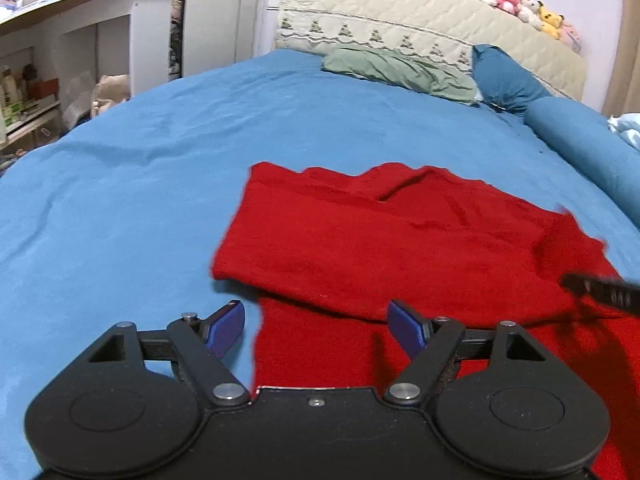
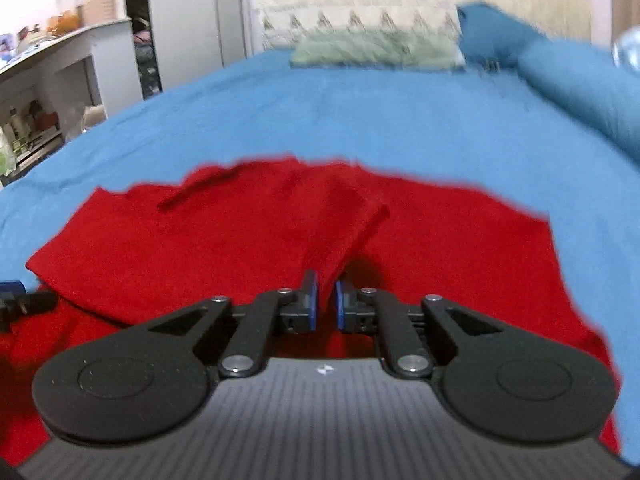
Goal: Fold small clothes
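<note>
1. Two grippers are in my views above a red garment (image 1: 400,240) spread on the blue bedsheet (image 1: 140,140).
2. I read the left gripper (image 1: 318,330) with jaws wide apart, empty, straddling the garment's left edge.
3. I read the right gripper (image 2: 327,308) clamped on a raised fold of the red cloth.

A home bedroom is showing: blue-sheeted bed (image 1: 160,152), quilted headboard (image 1: 400,12), pillows (image 1: 400,70), plush toys (image 1: 516,0), cluttered shelving (image 1: 60,40).
</note>
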The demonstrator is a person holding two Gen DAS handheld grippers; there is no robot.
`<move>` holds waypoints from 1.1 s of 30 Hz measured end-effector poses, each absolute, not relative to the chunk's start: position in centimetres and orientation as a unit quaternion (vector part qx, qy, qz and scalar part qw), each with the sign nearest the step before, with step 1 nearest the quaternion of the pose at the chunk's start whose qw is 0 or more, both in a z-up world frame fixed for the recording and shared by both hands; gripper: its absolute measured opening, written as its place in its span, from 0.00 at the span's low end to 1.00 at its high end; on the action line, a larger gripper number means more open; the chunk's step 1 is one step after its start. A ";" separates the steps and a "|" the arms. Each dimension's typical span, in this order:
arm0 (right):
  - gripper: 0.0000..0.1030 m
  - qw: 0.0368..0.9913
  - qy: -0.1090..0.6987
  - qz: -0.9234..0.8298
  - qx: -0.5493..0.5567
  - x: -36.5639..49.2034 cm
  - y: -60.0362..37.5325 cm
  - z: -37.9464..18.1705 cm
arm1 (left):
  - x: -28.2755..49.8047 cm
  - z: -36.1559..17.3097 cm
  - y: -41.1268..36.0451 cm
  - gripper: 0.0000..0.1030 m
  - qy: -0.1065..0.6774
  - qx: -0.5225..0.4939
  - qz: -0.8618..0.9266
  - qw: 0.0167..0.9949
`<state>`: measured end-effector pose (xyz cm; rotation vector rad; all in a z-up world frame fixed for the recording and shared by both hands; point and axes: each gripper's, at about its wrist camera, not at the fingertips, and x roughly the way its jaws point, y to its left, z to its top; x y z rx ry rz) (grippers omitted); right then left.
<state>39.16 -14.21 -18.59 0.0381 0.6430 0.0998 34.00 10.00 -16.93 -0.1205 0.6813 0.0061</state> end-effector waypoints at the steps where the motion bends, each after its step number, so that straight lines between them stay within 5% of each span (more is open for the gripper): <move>1: 0.24 0.944 0.324 0.049 0.030 39.2 -14.6 -19.2 | 34.0 -17.0 10.3 0.79 0.333 -0.055 0.010 0.941; 6: 0.50 0.946 0.315 0.044 0.063 38.9 -15.5 -19.6 | 33.9 -17.5 11.6 0.79 0.333 -0.054 0.031 0.941; 9: 0.56 0.948 0.306 0.028 0.079 39.0 -16.6 -18.9 | 34.0 -17.8 12.1 0.79 0.337 -0.056 0.035 0.939; 11: 0.52 0.946 0.310 0.020 0.093 39.0 -17.6 -18.8 | 34.0 -17.9 12.3 0.79 0.338 -0.053 0.037 0.939; 14: 0.20 0.941 0.327 0.024 0.088 40.1 -18.0 -18.5 | 34.2 -18.0 12.7 0.79 0.340 -0.051 0.036 0.938; 24: 0.19 0.969 0.244 -0.004 0.047 42.4 -22.9 -9.9 | 37.5 -18.9 11.6 0.78 0.330 -0.029 0.031 0.943; 33: 0.19 0.951 0.279 -0.047 0.123 42.2 -29.6 -14.3 | 37.2 -18.8 12.8 0.70 0.336 -0.064 0.065 0.937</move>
